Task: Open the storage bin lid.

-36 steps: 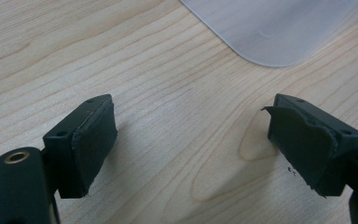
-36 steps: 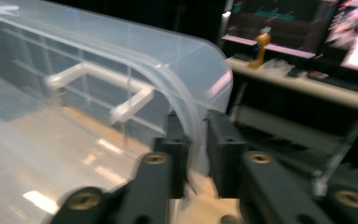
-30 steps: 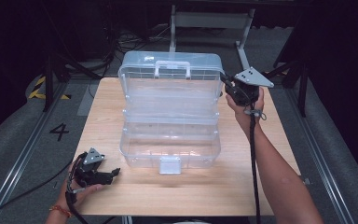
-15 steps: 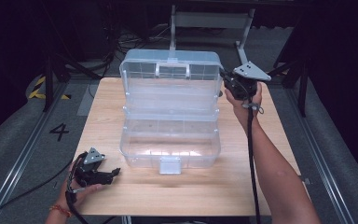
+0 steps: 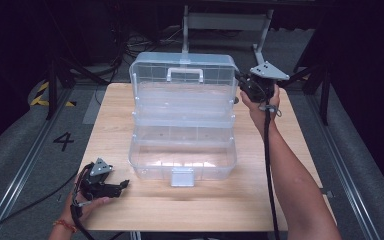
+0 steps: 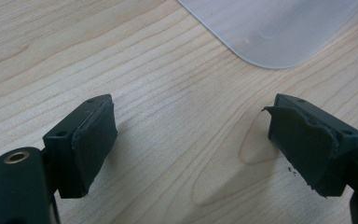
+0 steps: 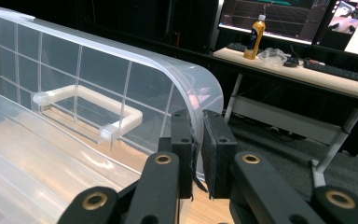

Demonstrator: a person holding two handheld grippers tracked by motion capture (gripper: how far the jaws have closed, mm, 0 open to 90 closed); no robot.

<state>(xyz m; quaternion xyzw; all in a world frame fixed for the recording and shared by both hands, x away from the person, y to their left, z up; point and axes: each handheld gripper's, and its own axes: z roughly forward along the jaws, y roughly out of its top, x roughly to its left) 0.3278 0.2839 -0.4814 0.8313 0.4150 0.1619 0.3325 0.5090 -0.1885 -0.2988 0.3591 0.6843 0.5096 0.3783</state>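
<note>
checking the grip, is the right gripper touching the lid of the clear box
Touching. In the right gripper view the right gripper has its fingers closed on the lid edge of the clear box.

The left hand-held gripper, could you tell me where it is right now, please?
In the high view the left hand-held gripper rests open on the wooden table near its front-left corner, just left of the clear plastic box and apart from it.

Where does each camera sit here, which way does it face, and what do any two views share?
High view: above the person's side, looking forward and down on the wooden table; both forearms, left gripper, right gripper.
Left gripper view: rides the left gripper, looking down at the tabletop between open jaws.
Right gripper view: rides the right gripper, jaws clamped on the lid's rim.
Shared: the clear plastic box with its lid.
</note>
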